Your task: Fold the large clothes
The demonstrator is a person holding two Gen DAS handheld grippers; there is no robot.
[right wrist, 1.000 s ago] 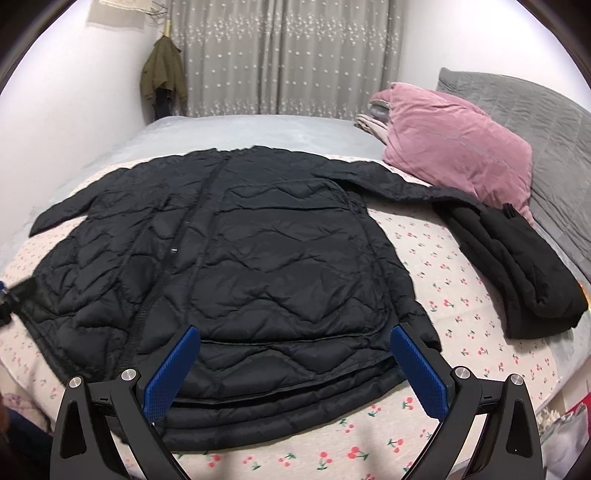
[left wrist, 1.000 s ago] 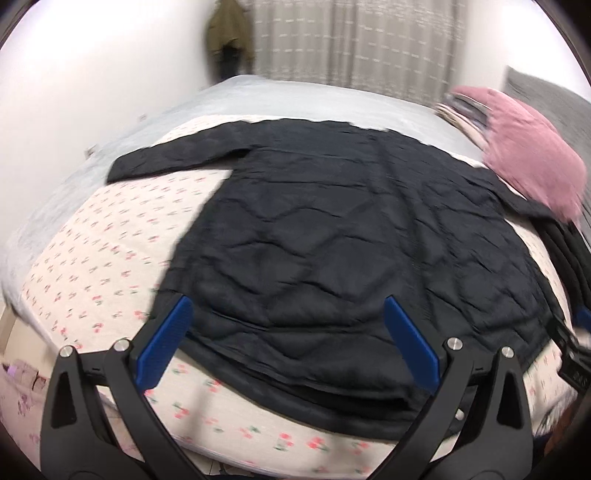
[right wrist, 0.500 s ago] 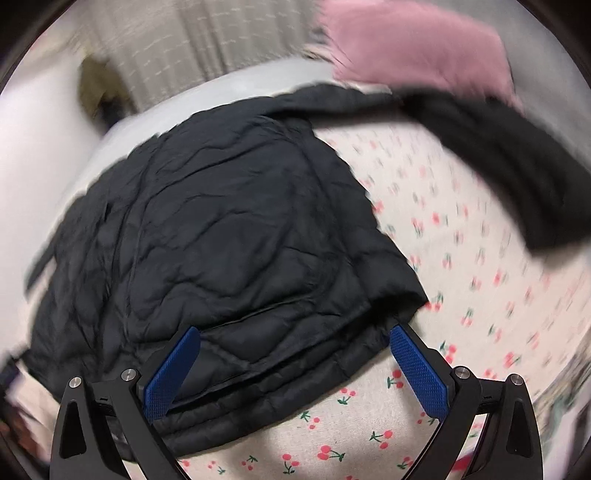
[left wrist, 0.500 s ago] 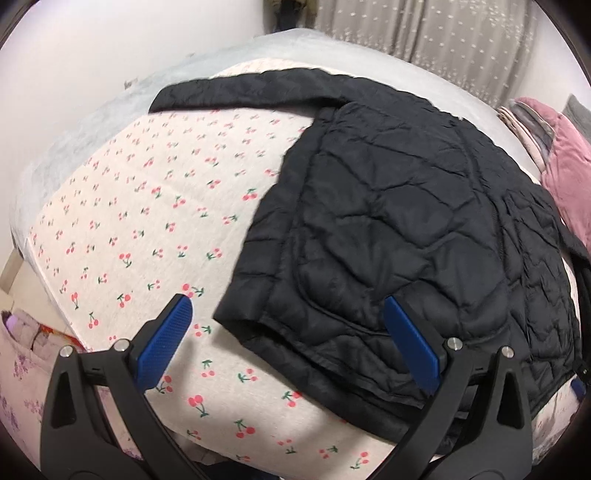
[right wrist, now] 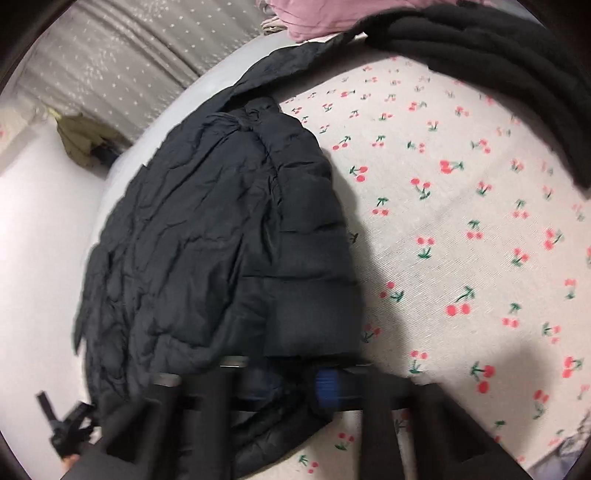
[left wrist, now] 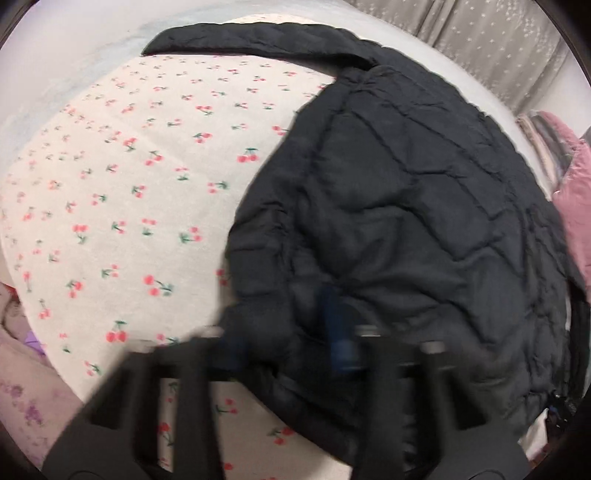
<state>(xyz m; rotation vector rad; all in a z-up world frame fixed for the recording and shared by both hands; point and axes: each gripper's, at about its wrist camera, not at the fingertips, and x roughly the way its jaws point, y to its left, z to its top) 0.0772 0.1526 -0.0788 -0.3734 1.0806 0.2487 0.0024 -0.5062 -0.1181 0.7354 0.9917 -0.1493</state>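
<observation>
Cherry-print bedsheet (left wrist: 140,206) covers the bed, and the black puffy coat (left wrist: 406,221) lies spread on it. Only the left wrist view shows one long sleeve (left wrist: 240,35) stretched along the far edge. Only the right wrist view shows a second dark garment (right wrist: 498,59) piled at the far side and a green jacket (right wrist: 79,142) hanging by the grey curtain (right wrist: 122,62). A pink pillow (left wrist: 574,206) sits beside the coat. The left gripper (left wrist: 284,343) is low at the coat's near hem, blurry, with its fingers pinched on the hem. The right gripper (right wrist: 280,384) is low at the other near corner, fingers squeezing the cloth. No writing can be read.
</observation>
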